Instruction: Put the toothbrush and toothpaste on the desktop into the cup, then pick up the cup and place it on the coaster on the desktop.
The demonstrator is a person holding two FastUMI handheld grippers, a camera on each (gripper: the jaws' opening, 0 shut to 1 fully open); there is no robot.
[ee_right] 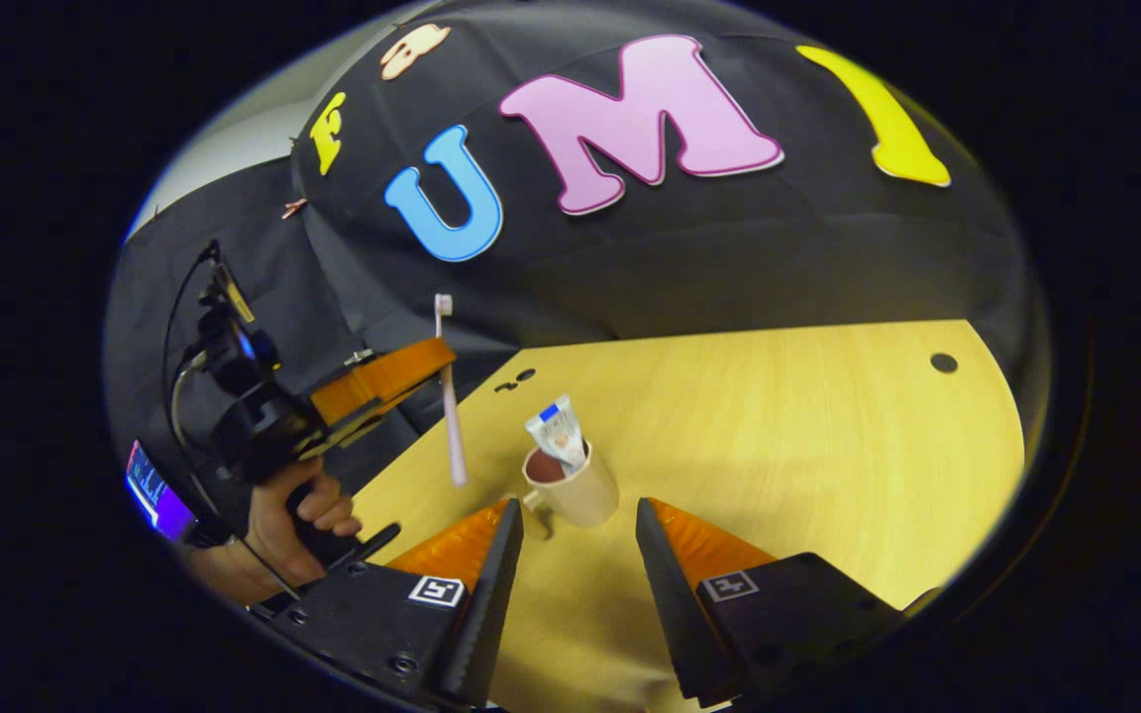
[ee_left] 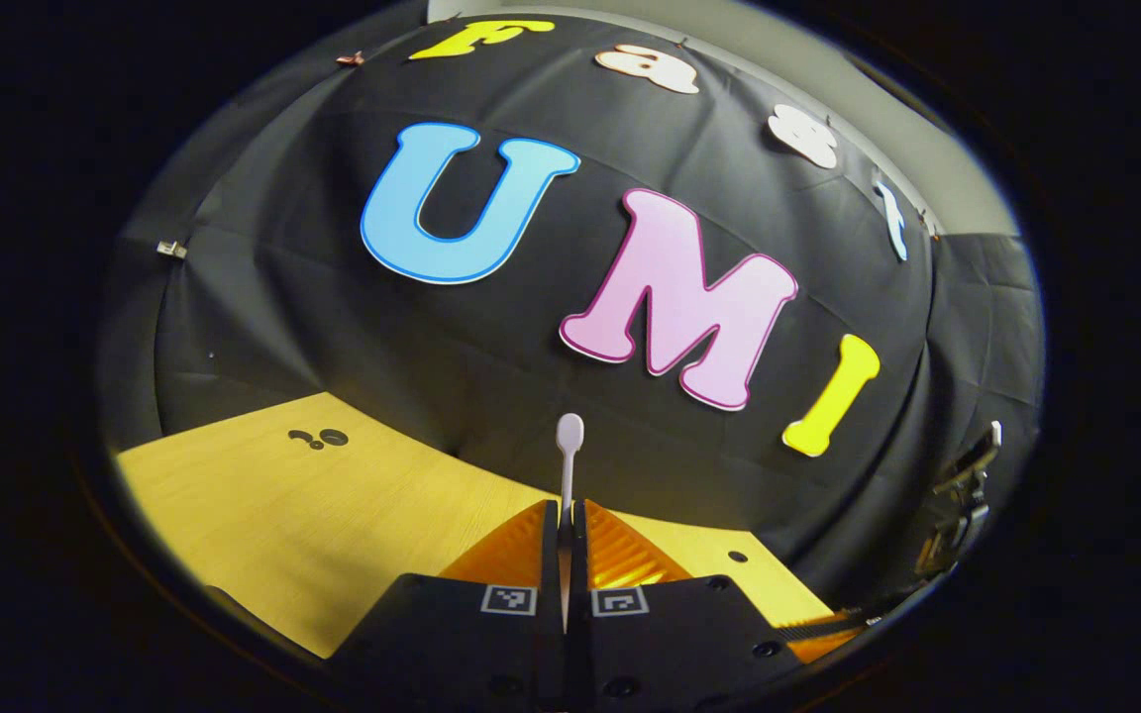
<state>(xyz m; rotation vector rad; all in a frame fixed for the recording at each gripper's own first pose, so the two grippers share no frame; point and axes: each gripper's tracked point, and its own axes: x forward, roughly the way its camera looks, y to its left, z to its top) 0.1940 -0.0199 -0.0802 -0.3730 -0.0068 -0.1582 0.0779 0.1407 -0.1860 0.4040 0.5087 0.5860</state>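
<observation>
Holding toothbrush [ee_right: 450,396] upright, left gripper [ee_right: 432,361] clamped mid-handle; light, stiff, slim, may pivot. Right gripper [ee_right: 578,525] spread wide, cup [ee_right: 575,490] with toothpaste [ee_right: 559,434] just ahead.

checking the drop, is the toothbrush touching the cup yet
Apart. In the right gripper view the toothbrush, clamped in the left tongs, hangs to the left of the cup, with bare desktop plainly visible between its lower end and the cup's rim.
</observation>
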